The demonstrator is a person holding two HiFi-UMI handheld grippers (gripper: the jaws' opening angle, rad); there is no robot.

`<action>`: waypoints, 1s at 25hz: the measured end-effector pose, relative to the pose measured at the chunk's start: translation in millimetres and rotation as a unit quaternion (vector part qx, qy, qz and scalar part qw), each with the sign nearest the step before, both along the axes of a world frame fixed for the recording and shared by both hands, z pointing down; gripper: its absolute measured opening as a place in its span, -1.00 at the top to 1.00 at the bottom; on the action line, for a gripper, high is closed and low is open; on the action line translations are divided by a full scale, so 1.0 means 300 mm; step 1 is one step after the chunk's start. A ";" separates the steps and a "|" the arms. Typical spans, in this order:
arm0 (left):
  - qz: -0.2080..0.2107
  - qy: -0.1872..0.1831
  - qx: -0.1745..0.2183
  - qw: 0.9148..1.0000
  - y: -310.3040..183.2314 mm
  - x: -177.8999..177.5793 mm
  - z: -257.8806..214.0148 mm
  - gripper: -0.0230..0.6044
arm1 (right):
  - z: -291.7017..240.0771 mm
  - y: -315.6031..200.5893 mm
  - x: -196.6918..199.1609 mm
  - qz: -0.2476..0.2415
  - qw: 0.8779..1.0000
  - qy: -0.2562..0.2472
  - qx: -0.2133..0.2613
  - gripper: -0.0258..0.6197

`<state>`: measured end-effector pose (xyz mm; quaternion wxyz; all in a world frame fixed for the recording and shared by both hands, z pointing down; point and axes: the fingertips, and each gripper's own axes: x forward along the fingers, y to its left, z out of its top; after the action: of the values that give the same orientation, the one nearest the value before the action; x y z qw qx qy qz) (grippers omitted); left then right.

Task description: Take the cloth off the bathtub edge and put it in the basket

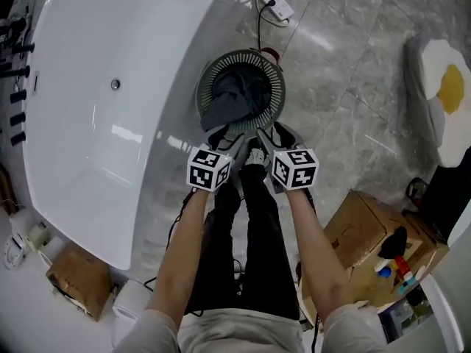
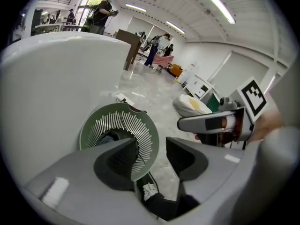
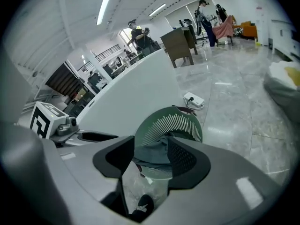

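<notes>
The round green slatted basket [image 1: 276,72] stands on the floor against the white bathtub [image 1: 96,123]. A dark grey cloth [image 1: 235,98] lies inside it and hangs over its near rim. Both grippers hover side by side at that rim. My left gripper [image 1: 224,140] is open; in the left gripper view only the basket [image 2: 117,121], floor and a shoe show between its jaws [image 2: 152,156]. My right gripper [image 1: 266,140] is open too, and the cloth [image 3: 152,151] shows just beyond its gap [image 3: 151,158], in front of the basket [image 3: 180,123].
A white power strip [image 1: 274,1] with a cable lies on the floor behind the basket. An open cardboard box [image 1: 360,234] of bottles stands at the right, an egg-shaped cushion [image 1: 445,87] farther right. The person's legs and shoes [image 1: 254,157] are under the grippers.
</notes>
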<state>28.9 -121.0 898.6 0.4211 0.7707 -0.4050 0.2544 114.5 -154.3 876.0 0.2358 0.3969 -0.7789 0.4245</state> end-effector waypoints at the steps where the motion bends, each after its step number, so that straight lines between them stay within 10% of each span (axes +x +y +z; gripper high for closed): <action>1: 0.006 0.000 0.004 1.000 0.022 -0.007 -0.031 0.21 | -0.032 0.027 -0.008 -0.003 1.000 0.002 0.005 0.31; 25: 0.033 0.018 0.097 0.995 0.396 -0.210 -0.911 0.21 | -0.885 0.552 -0.155 -0.017 0.996 0.015 0.092 0.30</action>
<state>-34.2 -2.3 625.3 0.3434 0.8254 -0.3939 0.2137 68.0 11.2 610.5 0.2170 0.4100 -0.8176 0.3411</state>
